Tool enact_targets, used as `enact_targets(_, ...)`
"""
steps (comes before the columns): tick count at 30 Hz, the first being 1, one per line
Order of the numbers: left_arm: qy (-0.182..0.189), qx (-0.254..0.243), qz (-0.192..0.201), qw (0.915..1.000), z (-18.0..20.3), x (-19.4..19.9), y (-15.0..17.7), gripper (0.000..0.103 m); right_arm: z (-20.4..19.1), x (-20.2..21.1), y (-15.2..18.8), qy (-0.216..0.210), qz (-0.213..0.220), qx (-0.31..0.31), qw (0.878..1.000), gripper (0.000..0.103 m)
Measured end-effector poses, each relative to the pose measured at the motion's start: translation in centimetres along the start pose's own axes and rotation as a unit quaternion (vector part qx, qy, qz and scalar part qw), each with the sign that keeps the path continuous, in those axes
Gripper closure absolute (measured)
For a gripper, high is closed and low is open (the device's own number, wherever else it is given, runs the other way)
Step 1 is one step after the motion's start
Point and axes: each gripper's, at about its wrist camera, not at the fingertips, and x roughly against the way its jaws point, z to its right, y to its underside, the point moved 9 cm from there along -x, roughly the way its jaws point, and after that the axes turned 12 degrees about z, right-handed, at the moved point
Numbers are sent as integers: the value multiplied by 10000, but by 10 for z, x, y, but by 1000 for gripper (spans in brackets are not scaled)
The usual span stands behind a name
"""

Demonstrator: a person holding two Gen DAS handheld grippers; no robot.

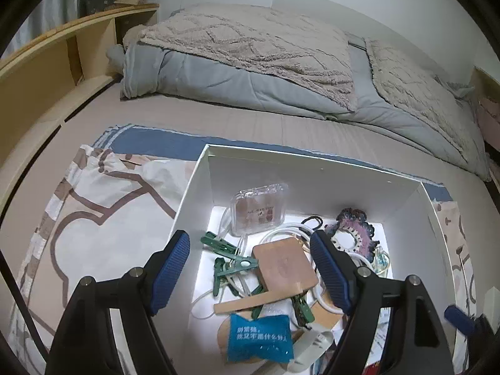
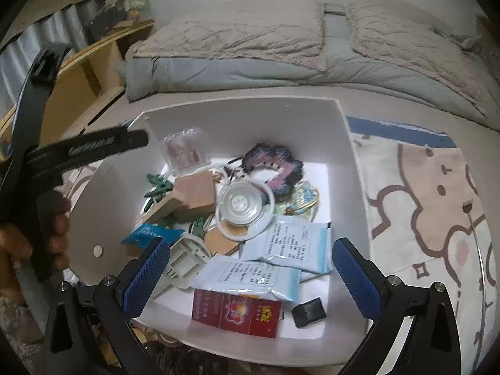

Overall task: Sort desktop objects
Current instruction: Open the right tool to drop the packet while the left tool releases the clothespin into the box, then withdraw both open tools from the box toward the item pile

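Note:
A white box (image 1: 312,172) (image 2: 350,143) on the bed holds mixed small objects. In the left wrist view I see green clothespins (image 1: 228,256), a wooden paddle-shaped piece (image 1: 281,268), a clear plastic case (image 1: 259,209), a crocheted scrunchie (image 1: 356,228) and a blue packet (image 1: 259,337). In the right wrist view I see light-blue sachets (image 2: 281,250), a red packet (image 2: 237,312), a clear round lid (image 2: 240,206), a small black item (image 2: 309,312) and a white plug (image 2: 187,256). My left gripper (image 1: 250,268) is open above the box's left side. My right gripper (image 2: 250,275) is open over its near edge.
The box sits on a cartoon-print cloth (image 1: 103,218) (image 2: 437,206) on the bed. A folded grey and beige quilt (image 1: 250,62) lies behind. A wooden shelf (image 1: 62,50) stands at the left. The left gripper's handle and hand (image 2: 47,187) show in the right wrist view.

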Motion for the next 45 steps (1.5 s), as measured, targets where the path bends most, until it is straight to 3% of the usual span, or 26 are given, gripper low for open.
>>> enact_targets(4,-52,-39,43,10000,-2,13,0,22,7,8,-7,71,122,-163,9998,0)
enact_targets(9,-32,-175,103,9998,1,29,-1,6,13,15,-10,206,178,-213,9994,0)
enact_targets(14,-81,-371,202,9991,3,47,-1,3,17,20,-12,418,174,-151,9989,0)
enact_targets(25,-207,-964,481,9940,1,92,4,3,12,36,-16,463,234,-247,9983,0)
enact_targets(34,-57,-869,623,9942,-11,134,7,3,1,72,-26,433,520,-205,9975,0)
enact_targets(45,144,-684,1148,9909,-12,197,-5,3,-16,134,-36,298,1160,62,9928,0)
